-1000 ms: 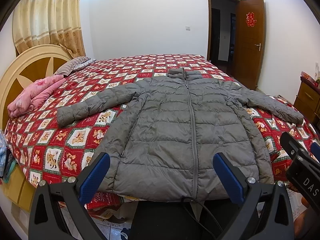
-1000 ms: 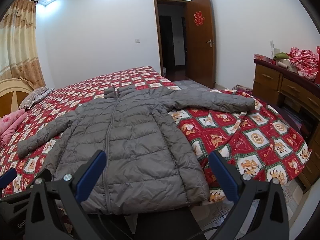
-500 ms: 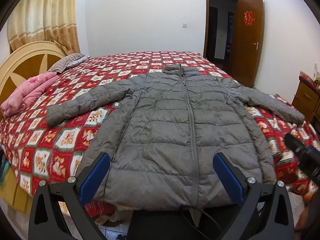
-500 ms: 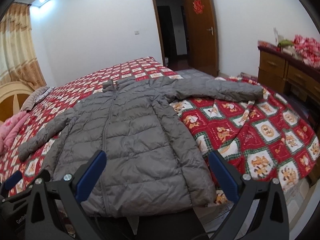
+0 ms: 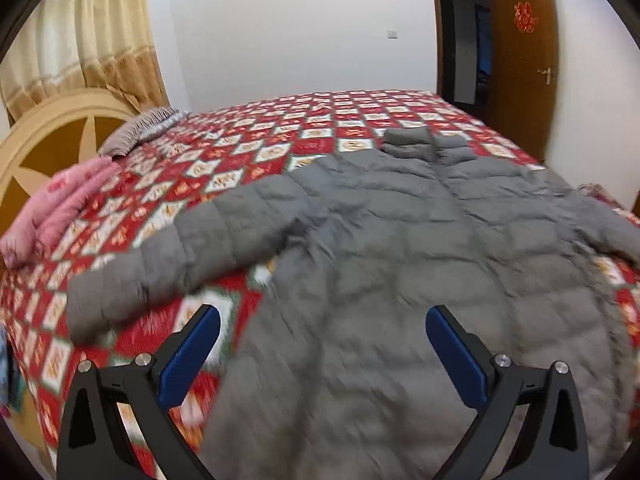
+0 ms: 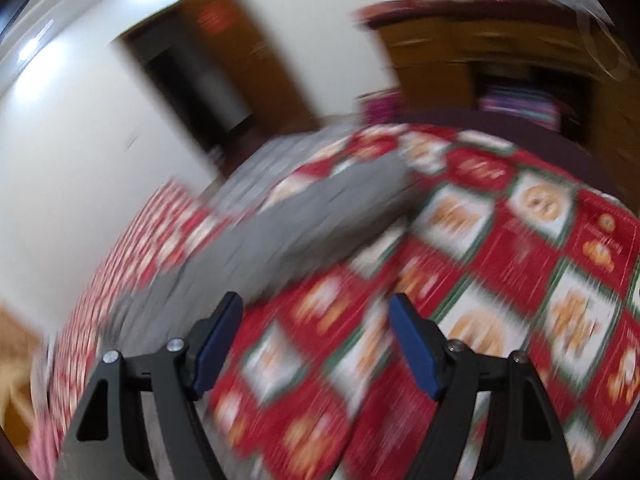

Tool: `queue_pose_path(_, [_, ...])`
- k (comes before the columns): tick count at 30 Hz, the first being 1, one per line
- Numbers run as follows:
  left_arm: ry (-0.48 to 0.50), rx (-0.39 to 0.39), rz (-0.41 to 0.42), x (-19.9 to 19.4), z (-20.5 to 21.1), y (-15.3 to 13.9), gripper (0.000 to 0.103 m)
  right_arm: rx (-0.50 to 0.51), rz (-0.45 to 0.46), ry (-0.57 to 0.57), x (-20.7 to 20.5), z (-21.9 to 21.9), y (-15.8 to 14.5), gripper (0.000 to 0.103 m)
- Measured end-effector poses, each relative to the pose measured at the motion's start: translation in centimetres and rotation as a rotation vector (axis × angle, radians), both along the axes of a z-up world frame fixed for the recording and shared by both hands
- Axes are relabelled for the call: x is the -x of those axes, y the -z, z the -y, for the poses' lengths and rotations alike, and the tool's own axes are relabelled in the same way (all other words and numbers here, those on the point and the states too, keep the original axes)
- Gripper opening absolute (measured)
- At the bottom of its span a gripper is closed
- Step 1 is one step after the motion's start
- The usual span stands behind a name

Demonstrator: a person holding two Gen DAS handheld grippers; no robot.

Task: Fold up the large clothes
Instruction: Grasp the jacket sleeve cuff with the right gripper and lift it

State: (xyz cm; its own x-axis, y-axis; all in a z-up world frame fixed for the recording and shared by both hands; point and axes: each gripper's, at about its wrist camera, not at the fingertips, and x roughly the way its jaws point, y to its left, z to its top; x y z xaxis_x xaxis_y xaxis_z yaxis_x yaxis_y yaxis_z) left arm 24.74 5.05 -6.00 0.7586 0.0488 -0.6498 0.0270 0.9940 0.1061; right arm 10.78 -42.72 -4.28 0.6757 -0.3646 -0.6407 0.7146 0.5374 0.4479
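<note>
A grey puffer jacket (image 5: 400,264) lies flat, zipped and face up on the bed, collar at the far end, sleeves spread. Its left sleeve (image 5: 172,256) reaches out over the red quilt. My left gripper (image 5: 322,320) is open and empty above the jacket's lower left part. In the blurred, tilted right wrist view, the jacket's right sleeve (image 6: 320,216) lies across the quilt. My right gripper (image 6: 316,308) is open and empty, just short of that sleeve, over the quilt.
The bed has a red patterned quilt (image 5: 256,148), a pink folded blanket (image 5: 60,208) and a grey pillow (image 5: 140,132) by the round headboard (image 5: 52,136). A wooden door (image 5: 524,60) stands open at the back right. A wooden dresser (image 6: 500,68) stands beyond the bed.
Both grippers have moved forward over the bed. The left one came closer to the jacket's left side. The right one swung right and tilted toward the right sleeve, blurring its view.
</note>
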Motion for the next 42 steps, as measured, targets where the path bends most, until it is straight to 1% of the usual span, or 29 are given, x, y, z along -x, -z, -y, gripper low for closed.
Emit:
queue_pose_path(2, [-0.006, -0.024, -0.008, -2.3, -0.2, 0.9, 0.102, -0.043, 0.003, 0.101, -0.1, 4.5, 0.9, 0.079])
queue_pose_path(3, [-0.009, -0.032, -0.012, -3.4, -0.2, 1.4, 0.102, -0.063, 0.000, 0.134, -0.4, 6.3, 1.4, 0.079])
queue_pose_path(6, [-0.028, -0.057, -0.009, -5.7, -0.3, 2.7, 0.102, -0.114, -0.017, 0.173, -1.8, 9.0, 2.7, 0.079])
queue_pose_path(9, [-0.047, -0.084, -0.003, -7.5, -0.7, 3.9, 0.102, -0.187, -0.067, 0.203, -3.8, 11.2, 4.5, 0.079])
queue_pose_path(11, [-0.057, -0.079, -0.016, -8.6, -1.3, 4.8, 0.102, -0.203, -0.083, 0.200, -4.5, 11.6, 5.5, 0.072])
queue_pose_path(13, [-0.065, -0.057, -0.045, -9.5, -1.9, 5.7, 0.102, -0.211, -0.108, 0.191, -5.2, 11.8, 6.4, 0.051])
queue_pose_path(14, [-0.064, -0.045, -0.058, -9.8, -2.1, 6.1, 0.102, -0.221, -0.111, 0.189, -5.5, 11.9, 6.7, 0.045])
queue_pose_path(15, [-0.063, -0.027, -0.079, -10.1, -2.4, 6.8, 0.102, -0.215, -0.106, 0.197, -5.6, 11.9, 6.7, 0.036])
queue_pose_path(16, [-0.065, -0.009, -0.097, -10.3, -2.7, 7.5, 0.102, -0.209, -0.106, 0.201, -5.5, 11.8, 6.8, 0.029])
queue_pose_path(17, [-0.066, 0.005, -0.108, -10.4, -2.8, 7.9, 0.102, -0.199, -0.112, 0.200, -5.5, 11.7, 6.8, 0.026])
queue_pose_path(18, [-0.069, 0.035, -0.124, -10.6, -3.2, 8.4, 0.102, -0.184, -0.124, 0.199, -5.5, 11.7, 6.7, 0.019])
queue_pose_path(19, [-0.073, 0.070, -0.135, -10.7, -3.6, 8.7, 0.102, -0.172, -0.127, 0.193, -5.6, 11.9, 6.8, 0.015])
queue_pose_path(20, [-0.077, 0.091, -0.138, -10.8, -3.7, 8.8, 0.102, -0.157, -0.130, 0.184, -5.8, 11.8, 6.6, 0.012])
queue_pose_path(22, [-0.083, 0.143, -0.143, -10.9, -4.3, 9.1, 0.102, -0.096, -0.153, 0.164, -6.8, 11.5, 5.7, 0.009])
queue_pose_path(24, [-0.083, 0.155, -0.134, -10.7, -4.4, 9.1, 0.102, 0.027, -0.175, 0.136, -7.7, 10.3, 3.2, 0.009])
queue_pose_path(25, [-0.084, 0.154, -0.131, -10.5, -4.4, 9.1, 0.102, 0.066, -0.178, 0.128, -8.3, 9.9, 2.3, 0.009])
queue_pose_path(27, [-0.085, 0.150, -0.128, -10.4, -4.2, 9.0, 0.102, 0.200, -0.176, 0.082, -9.3, 7.4, -1.3, 0.009])
queue_pose_path(28, [-0.084, 0.150, -0.128, -10.4, -4.2, 8.9, 0.102, 0.234, -0.175, 0.065, -9.6, 6.6, -2.3, 0.009])
queue_pose_path(29, [-0.083, 0.149, -0.129, -10.4, -4.3, 8.8, 0.102, 0.291, -0.171, 0.030, -10.3, 5.0, -4.0, 0.009])
queue_pose_path(31, [-0.077, 0.139, -0.117, -10.1, -4.3, 8.1, 0.102, 0.366, -0.165, -0.039, -11.9, 2.2, -6.2, 0.009])
queue_pose_path(32, [-0.075, 0.135, -0.104, -9.8, -4.4, 7.8, 0.102, 0.416, -0.168, -0.091, -12.9, 0.0, -7.5, 0.009])
queue_pose_path(34, [-0.071, 0.118, -0.054, -9.1, -4.6, 6.5, 0.102, 0.494, -0.165, -0.186, -15.0, -4.2, -9.1, 0.008])
queue_pose_path(35, [-0.071, 0.103, -0.035, -8.8, -4.8, 6.1, 0.102, 0.526, -0.157, -0.241, -16.1, -6.4, -9.6, 0.008])
queue_pose_path(38, [-0.074, 0.012, 0.023, -8.1, -5.1, 5.0, 0.102, 0.580, -0.136, -0.390, -19.1, -12.6, -10.0, 0.008])
queue_pose_path(40, [-0.082, -0.010, 0.046, -7.8, -5.5, 4.9, 0.102, 0.587, -0.123, -0.485, -20.9, -16.8, -9.8, 0.008])
queue_pose_path(42, [-0.086, -0.010, 0.048, -7.9, -6.0, 5.3, 0.102, 0.579, -0.113, -0.569, -22.9, -20.5, -9.0, 0.008])
